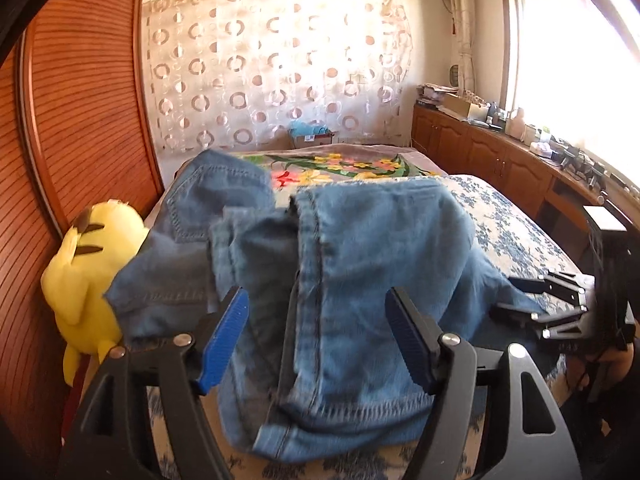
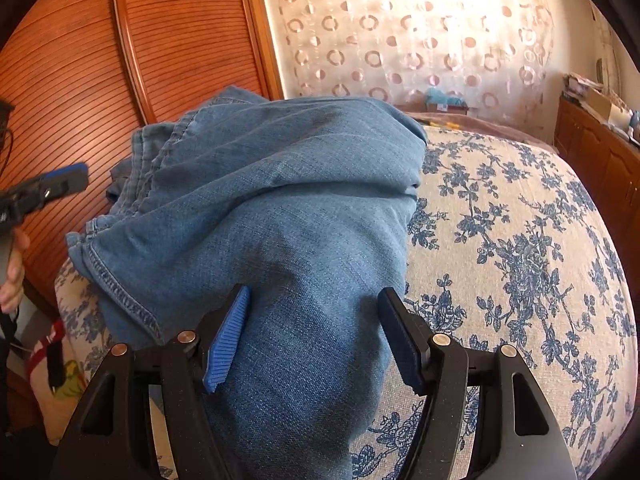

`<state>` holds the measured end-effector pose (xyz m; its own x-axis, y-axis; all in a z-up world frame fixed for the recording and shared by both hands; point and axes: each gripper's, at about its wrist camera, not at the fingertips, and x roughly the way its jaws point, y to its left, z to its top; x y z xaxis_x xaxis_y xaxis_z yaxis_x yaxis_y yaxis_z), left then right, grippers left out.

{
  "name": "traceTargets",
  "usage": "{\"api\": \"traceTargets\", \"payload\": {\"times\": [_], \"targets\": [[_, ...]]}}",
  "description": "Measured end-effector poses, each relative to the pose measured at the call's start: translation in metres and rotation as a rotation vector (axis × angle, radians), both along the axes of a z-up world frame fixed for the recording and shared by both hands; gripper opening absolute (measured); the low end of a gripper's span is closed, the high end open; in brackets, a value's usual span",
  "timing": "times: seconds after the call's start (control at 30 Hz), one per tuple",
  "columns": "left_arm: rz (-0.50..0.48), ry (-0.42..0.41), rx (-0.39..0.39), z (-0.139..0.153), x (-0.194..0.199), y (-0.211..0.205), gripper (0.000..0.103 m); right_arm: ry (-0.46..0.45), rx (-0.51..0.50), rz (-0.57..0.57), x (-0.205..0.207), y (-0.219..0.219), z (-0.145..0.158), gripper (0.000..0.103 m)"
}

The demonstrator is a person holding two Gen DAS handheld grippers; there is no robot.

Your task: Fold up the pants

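Pants (image 1: 360, 248): we see blue jeans lying bunched and partly folded on the bed, with 1 hemmed leg end close to the left camera.
Bed (image 2: 520, 240): we see a white cover with blue flowers under the pants; farther back lies a blanket (image 1: 340, 164) with bright yellow and red flowers.
Left tongs (image 1: 320, 336): we see the 2 blue pads standing wide apart. The pants lie between and behind them, but the pads do not press on the cloth.
Left tongs from the other side (image 2: 66, 176): in the right camera we see only 1 blue tip at the left edge, up off the pants, and a hand (image 2: 12, 272) gripping the handle below it.
Right tongs (image 2: 316, 332): we see them wide too. A thick hump of the pants sits between the pads. The left pad looks just beside the cloth, but we cannot tell if it touches.
Right tongs from the other side (image 1: 520, 296): in the left camera we see the black fingers resting low by the right edge of the pants.
Yellow toy (image 1: 88, 264): we see a soft yellow plush at the left side of the bed, just beside the pants.
Wooden wall (image 1: 80, 120): brown ribbed wood stands behind the toy.
Curtain (image 1: 276, 64): a thin curtain with ring shapes hangs at the far end.
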<state>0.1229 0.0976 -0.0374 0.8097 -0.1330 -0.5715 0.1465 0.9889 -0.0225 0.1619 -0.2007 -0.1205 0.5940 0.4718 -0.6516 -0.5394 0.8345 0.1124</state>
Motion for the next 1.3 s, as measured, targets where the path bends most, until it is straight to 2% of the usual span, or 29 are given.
{"api": "traceTargets", "payload": {"times": [0.37, 0.43, 0.5, 0.83, 0.87, 0.9, 0.93, 0.97, 1.0, 1.1, 1.3], "targets": [[-0.039, 0.023, 0.025, 0.006, 0.048, -0.02, 0.071, -0.007, -0.008, 0.002, -0.001, 0.001, 0.0, 0.067], [-0.037, 0.031, 0.037, 0.004, 0.058, -0.021, 0.068, -0.009, -0.008, 0.002, -0.002, 0.001, 0.0, 0.067], [-0.05, 0.044, 0.041, 0.001, 0.071, -0.021, 0.059, -0.011, -0.007, 0.002, -0.003, 0.001, -0.001, 0.067], [-0.015, 0.131, 0.044, -0.01, 0.125, -0.008, 0.058, -0.023, -0.011, 0.002, -0.006, 0.001, -0.001, 0.067], [-0.016, 0.142, 0.041, -0.012, 0.129, -0.008, 0.054, -0.023, -0.011, 0.002, -0.006, 0.001, -0.001, 0.067], [-0.017, 0.146, 0.04, -0.014, 0.131, -0.007, 0.043, -0.025, -0.012, 0.002, -0.006, 0.001, -0.001, 0.067], [-0.019, 0.148, 0.04, -0.014, 0.132, -0.007, 0.037, -0.026, -0.012, 0.003, -0.007, 0.001, -0.001, 0.067], [-0.026, 0.151, 0.033, -0.014, 0.131, -0.007, 0.022, -0.027, -0.012, 0.003, -0.007, 0.002, -0.001, 0.067], [-0.025, 0.146, 0.027, -0.012, 0.129, -0.005, 0.016, -0.027, -0.012, 0.004, -0.007, 0.002, 0.0, 0.067], [-0.033, 0.088, 0.006, 0.002, 0.115, -0.004, 0.008, -0.024, -0.009, 0.006, -0.008, 0.002, 0.0, 0.067], [0.031, -0.056, -0.014, 0.046, 0.082, 0.008, 0.004, -0.023, -0.004, 0.007, -0.008, 0.0, 0.0, 0.067]]}}
